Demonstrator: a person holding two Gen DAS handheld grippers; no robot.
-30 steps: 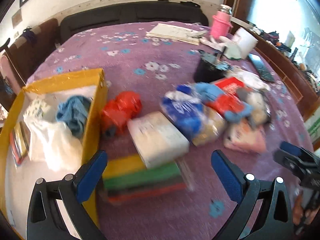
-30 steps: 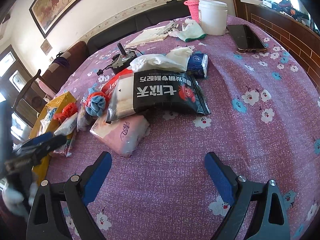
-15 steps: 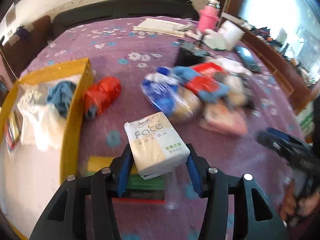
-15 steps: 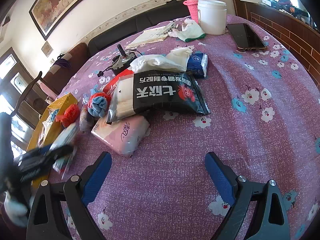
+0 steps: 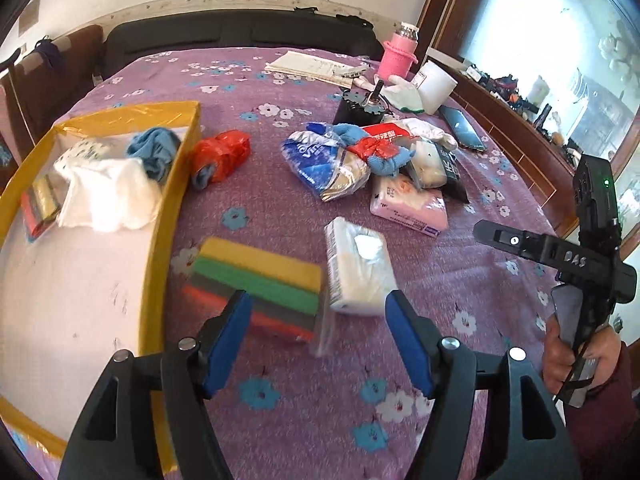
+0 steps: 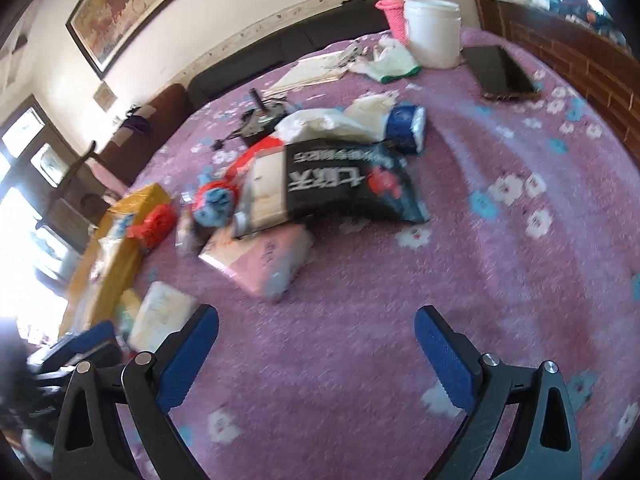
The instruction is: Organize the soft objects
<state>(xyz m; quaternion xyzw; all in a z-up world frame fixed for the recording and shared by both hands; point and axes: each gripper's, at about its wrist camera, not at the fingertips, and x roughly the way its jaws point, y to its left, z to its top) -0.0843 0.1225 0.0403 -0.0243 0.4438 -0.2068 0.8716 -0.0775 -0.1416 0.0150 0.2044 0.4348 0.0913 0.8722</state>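
White rectangular plastic-wrapped tissue pack point(image 5: 358, 270) lies on the purple floral counter point(image 5: 420, 420), just beside the striped sponge stack point(image 5: 260, 286). Left hand-held gripper point(image 5: 318, 344) jaws opening, pack lying free ahead of them. Right hand-held gripper point(image 6: 316, 354) wide open, empty.

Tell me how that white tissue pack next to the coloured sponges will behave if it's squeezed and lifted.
The tissue pack looks puffy and wrapped in thin plastic, so it will probably dent under the pads rather than resist. Its glossy film may be a little slippery. It lies flat on the tablecloth, so it is unlikely to roll.
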